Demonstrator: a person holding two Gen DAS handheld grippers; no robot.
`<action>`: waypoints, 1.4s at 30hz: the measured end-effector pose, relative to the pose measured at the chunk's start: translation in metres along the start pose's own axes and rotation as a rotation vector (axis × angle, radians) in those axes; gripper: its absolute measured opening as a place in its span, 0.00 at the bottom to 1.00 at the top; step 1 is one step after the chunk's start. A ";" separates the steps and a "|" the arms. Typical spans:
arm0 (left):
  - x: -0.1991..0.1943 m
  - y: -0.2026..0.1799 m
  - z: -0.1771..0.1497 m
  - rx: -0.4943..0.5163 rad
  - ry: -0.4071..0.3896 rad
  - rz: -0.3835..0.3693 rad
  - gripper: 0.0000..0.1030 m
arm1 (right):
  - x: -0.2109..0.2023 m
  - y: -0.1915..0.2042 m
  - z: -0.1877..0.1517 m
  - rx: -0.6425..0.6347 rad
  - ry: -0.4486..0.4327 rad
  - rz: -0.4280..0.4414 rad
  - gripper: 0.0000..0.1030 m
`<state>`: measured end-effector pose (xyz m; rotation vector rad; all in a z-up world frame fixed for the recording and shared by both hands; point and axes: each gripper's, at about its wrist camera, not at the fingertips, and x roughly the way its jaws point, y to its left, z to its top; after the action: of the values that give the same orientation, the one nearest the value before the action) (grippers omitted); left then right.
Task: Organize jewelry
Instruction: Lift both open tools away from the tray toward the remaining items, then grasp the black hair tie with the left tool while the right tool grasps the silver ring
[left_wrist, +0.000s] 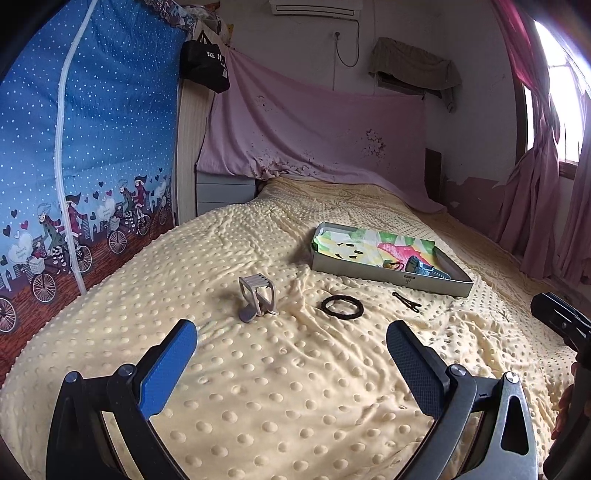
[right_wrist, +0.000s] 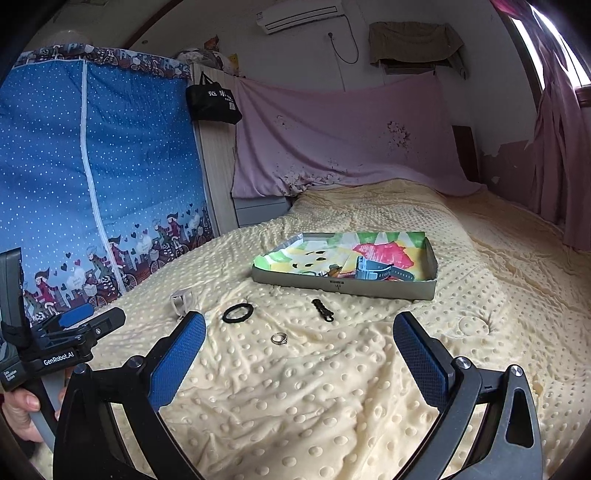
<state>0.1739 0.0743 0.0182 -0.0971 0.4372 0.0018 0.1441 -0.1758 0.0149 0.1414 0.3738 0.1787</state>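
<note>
A grey shallow box (left_wrist: 391, 275) (right_wrist: 343, 286) lined with colourful paper lies on the yellow dotted bedspread and holds a blue-grey watch (left_wrist: 424, 268) (right_wrist: 380, 271) and small items. In front of it lie a black hair tie (left_wrist: 342, 306) (right_wrist: 238, 313), a black hair pin (left_wrist: 406, 301) (right_wrist: 322, 310), a grey hair claw (left_wrist: 257, 302) (right_wrist: 181, 301) and a silver ring (right_wrist: 279, 338). My left gripper (left_wrist: 291, 354) is open and empty, just short of the claw and the tie. My right gripper (right_wrist: 299, 350) is open and empty, just short of the ring.
A blue fabric wardrobe (left_wrist: 74, 147) stands along the bed's left side. A pink sheet (right_wrist: 332, 147) hangs at the head of the bed and pink curtains (left_wrist: 546, 166) at the right. The left gripper's body (right_wrist: 62, 343) shows at the right wrist view's left edge.
</note>
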 end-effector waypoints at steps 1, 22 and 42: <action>0.004 0.003 0.000 0.000 0.007 -0.001 1.00 | 0.005 0.002 0.000 -0.004 0.002 -0.001 0.97; 0.105 -0.010 0.015 0.054 0.088 -0.110 1.00 | 0.099 0.007 0.000 -0.059 0.045 -0.032 0.97; 0.159 -0.032 0.006 0.108 0.228 -0.284 0.58 | 0.156 0.006 -0.034 -0.058 0.222 0.093 0.53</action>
<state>0.3211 0.0395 -0.0402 -0.0525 0.6469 -0.3149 0.2731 -0.1350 -0.0696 0.0817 0.5829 0.2977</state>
